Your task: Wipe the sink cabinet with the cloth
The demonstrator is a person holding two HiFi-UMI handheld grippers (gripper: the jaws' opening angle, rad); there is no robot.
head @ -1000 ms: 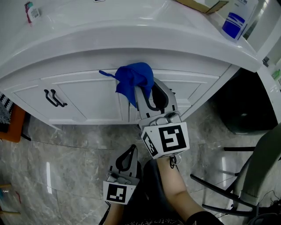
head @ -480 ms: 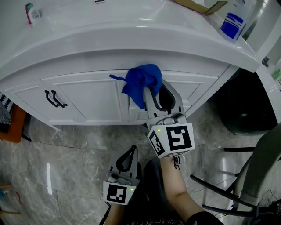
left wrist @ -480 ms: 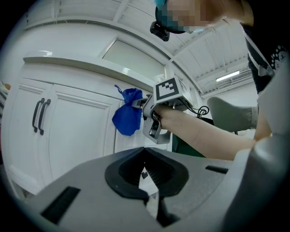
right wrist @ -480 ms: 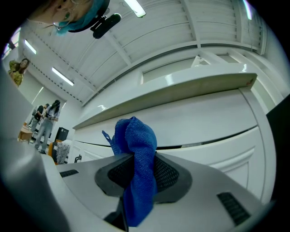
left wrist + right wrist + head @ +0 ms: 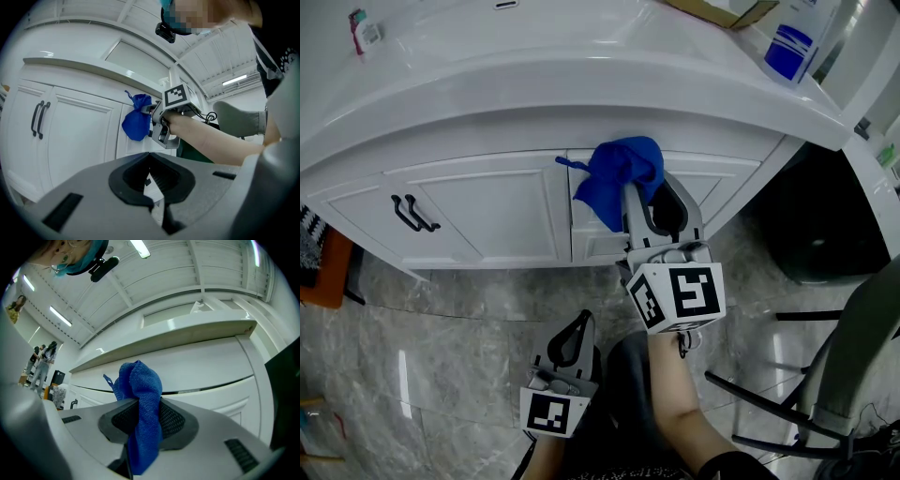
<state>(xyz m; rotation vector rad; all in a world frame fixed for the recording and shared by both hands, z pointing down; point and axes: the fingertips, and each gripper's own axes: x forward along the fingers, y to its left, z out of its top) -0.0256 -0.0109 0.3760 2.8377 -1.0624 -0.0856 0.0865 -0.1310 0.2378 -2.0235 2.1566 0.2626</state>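
A bunched blue cloth (image 5: 621,176) presses against the upper front of the white sink cabinet (image 5: 487,211), just under the countertop overhang. My right gripper (image 5: 639,192) is shut on the cloth (image 5: 140,404), whose folds stick out above the jaws toward the cabinet's front panel (image 5: 201,366). The left gripper view also catches the cloth (image 5: 136,123) against the cabinet. My left gripper (image 5: 580,323) hangs low over the floor, away from the cabinet, jaws shut with nothing between them (image 5: 151,177).
Black door handles (image 5: 415,212) sit on the left cabinet door. On the white countertop (image 5: 581,56) stand a blue-labelled bottle (image 5: 792,47) and a cardboard box (image 5: 722,9). A dark bin (image 5: 820,225) and a chair frame (image 5: 806,403) stand to the right. Marble floor (image 5: 441,347) lies below.
My right gripper has slid the cloth rightward along the cabinet's upper front, from near the door seam toward the right panel. The left gripper has stayed put.
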